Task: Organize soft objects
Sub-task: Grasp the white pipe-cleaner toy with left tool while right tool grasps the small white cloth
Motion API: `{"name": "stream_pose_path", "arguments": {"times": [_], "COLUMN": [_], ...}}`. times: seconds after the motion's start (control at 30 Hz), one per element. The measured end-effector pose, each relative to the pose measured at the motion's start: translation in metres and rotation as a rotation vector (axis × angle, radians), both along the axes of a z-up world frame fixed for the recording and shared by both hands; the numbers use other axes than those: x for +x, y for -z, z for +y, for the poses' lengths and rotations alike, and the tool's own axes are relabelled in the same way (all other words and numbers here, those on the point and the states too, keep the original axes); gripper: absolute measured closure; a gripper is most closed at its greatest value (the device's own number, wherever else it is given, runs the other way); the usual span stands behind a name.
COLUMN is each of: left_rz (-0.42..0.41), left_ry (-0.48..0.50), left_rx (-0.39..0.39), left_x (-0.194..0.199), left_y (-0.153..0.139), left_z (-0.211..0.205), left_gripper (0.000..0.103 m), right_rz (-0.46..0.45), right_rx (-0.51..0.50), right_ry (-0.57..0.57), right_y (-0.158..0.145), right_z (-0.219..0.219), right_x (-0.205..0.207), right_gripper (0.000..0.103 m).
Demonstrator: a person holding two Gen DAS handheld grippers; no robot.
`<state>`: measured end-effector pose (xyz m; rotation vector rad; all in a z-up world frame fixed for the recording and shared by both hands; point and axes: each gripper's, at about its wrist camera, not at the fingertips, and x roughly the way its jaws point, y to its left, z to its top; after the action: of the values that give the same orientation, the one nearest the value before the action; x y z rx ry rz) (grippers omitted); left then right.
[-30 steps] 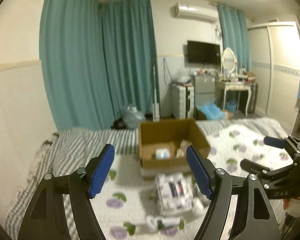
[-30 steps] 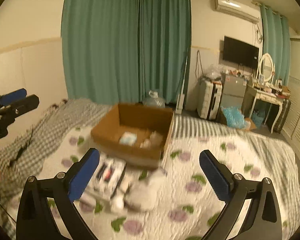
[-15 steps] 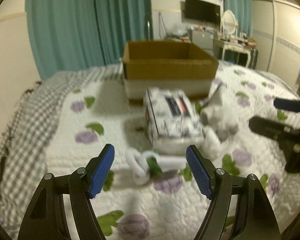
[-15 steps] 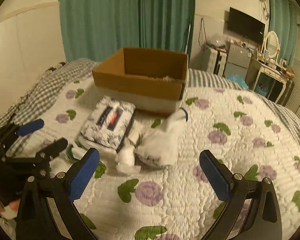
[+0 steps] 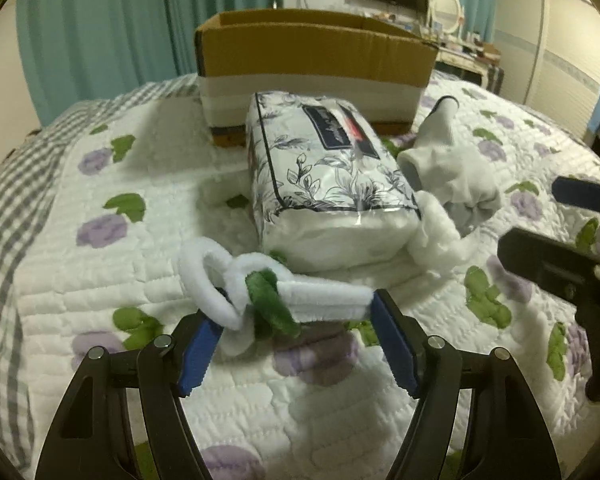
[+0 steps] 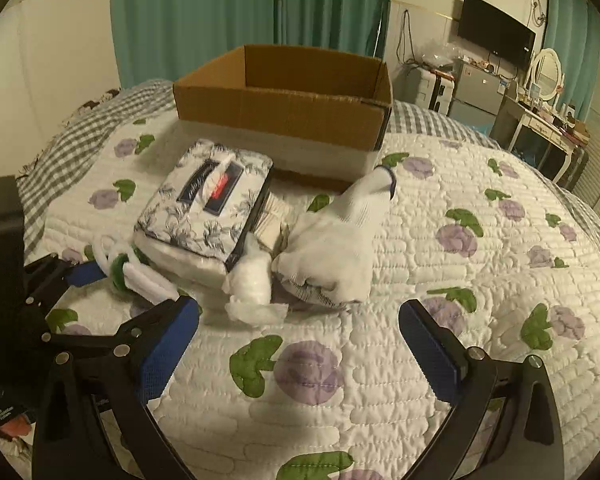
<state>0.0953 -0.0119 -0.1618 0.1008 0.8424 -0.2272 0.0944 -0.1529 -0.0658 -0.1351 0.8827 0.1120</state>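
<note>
On the quilted bedspread (image 6: 440, 248), patterned with purple flowers and green leaves, lies a small heap of soft items in front of an open cardboard box (image 6: 284, 108). Left gripper (image 5: 296, 344) sits low over the quilt, its 2 blue pads spread apart on either side of a white-and-green fuzzy loop toy (image 5: 260, 292); the toy's white loops rest across the pad tips, touching them, but the jaws are not pressed together on it. From the right wrist view the same toy (image 6: 134, 274) shows beside the left gripper (image 6: 80, 274), at the near left corner of the tissue pack.

Tissue pack (image 5: 328, 172), floral print in clear wrap with a dark label, lies flat just behind the toy, its far end close to the box wall. A white sock or glove (image 6: 336, 240) with a dark-edged cuff lies to the right of the pack, touching a wad of white fluffy material (image 6: 252, 284) at the pack's near right corner.

Right gripper (image 6: 296, 344) hovers above bare quilt, jaws wide and holding nothing, the wad and the sock just ahead of its pads. In the left wrist view it (image 5: 572, 232) shows at the right edge, near the sock (image 5: 452, 176).

Box contents cannot be seen from either view. Teal curtains (image 6: 228, 16) hang behind the bed.
</note>
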Motion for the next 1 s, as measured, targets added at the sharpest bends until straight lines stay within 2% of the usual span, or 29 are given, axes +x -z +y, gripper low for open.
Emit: {"name": "stream_pose_path", "arguments": {"times": [0.23,0.3,0.37,0.53,0.73,0.8,0.9,1.0], "left_rz": [-0.006,-0.008,-0.014,-0.004,-0.015,-0.015,-0.017,-0.026], "left_ry": [0.017,0.019,0.012,-0.028,-0.064,-0.064,-0.067,-0.060], "left_rx": [-0.030,-0.031,-0.029,-0.031,-0.070,-0.077,-0.087,-0.079], "left_x": [-0.001,-0.004,-0.007,-0.008,-0.008,-0.009,-0.012,-0.021], "left_y": [-0.004,-0.006,-0.009,-0.011,-0.017,-0.019,-0.022,-0.029], "left_z": [0.006,0.009,0.013,0.026,0.042,0.044,0.048,0.047], "left_gripper": [0.038,0.039,0.040,0.041,0.041,0.041,0.041,0.041], "right_rz": [0.030,0.039,0.055,0.085,0.132,0.141,0.141,0.123], "right_rx": [0.008,0.016,0.039,0.091,0.089,0.084,0.068,0.084], "right_ry": [0.002,-0.009,-0.023,-0.033,-0.039,-0.043,-0.048,-0.062], "right_y": [0.012,0.015,0.019,0.025,0.040,0.045,0.046,0.036], "right_z": [0.008,0.013,0.018,0.023,0.027,0.029,0.032,0.031], "right_x": [0.005,0.007,0.009,0.019,0.029,0.032,0.033,0.025], "right_gripper": [0.006,0.014,0.016,0.029,0.056,0.077,0.085,0.086]}}
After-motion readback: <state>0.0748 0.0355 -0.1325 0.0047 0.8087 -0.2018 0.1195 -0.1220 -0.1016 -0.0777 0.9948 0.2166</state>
